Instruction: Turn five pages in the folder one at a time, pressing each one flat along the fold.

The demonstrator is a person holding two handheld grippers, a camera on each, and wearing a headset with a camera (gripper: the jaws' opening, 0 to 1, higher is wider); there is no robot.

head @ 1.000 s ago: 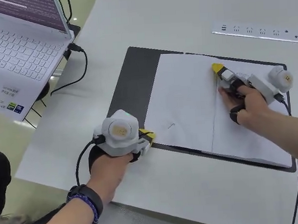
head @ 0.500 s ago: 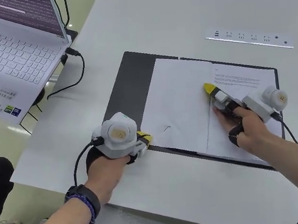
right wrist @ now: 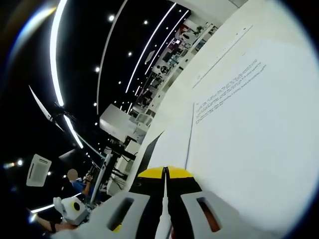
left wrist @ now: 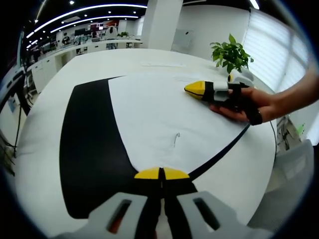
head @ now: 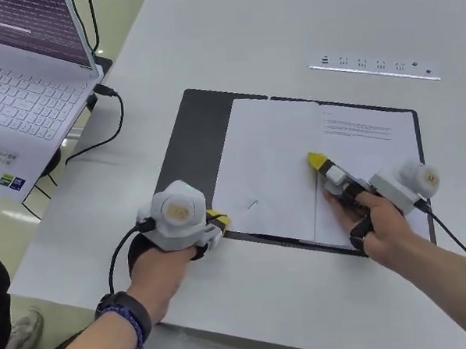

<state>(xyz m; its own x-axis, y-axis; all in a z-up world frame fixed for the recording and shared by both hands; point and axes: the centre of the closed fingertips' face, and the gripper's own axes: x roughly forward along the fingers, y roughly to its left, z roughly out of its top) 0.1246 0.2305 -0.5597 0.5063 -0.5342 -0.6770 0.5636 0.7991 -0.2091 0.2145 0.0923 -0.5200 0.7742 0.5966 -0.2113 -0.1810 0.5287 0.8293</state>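
Laptop (head: pixel 21 84) open at the far left edge of the white table (head: pixel 233 34), black cable (head: pixel 109 122) trailing from its side.

Left gripper (head: pixel 217 219): yellow tips pressed together, nothing seen between them, resting at the near edge of the folder (head: pixel 190 138), where the blank page's corner meets the black cover.

Folder lies open and flat mid-table. Contents: bare black inside cover on the left, then a blank page (head: pixel 267 157) with a small mark low down, then a printed page (head: pixel 368 148) on the right with a few lines of text at its top.

Right gripper (head: pixel 316 161): tips together, lying on the fold between the blank and printed pages, pointing away from the person.

Power strip (head: pixel 374 68) beyond the folder, well apart.
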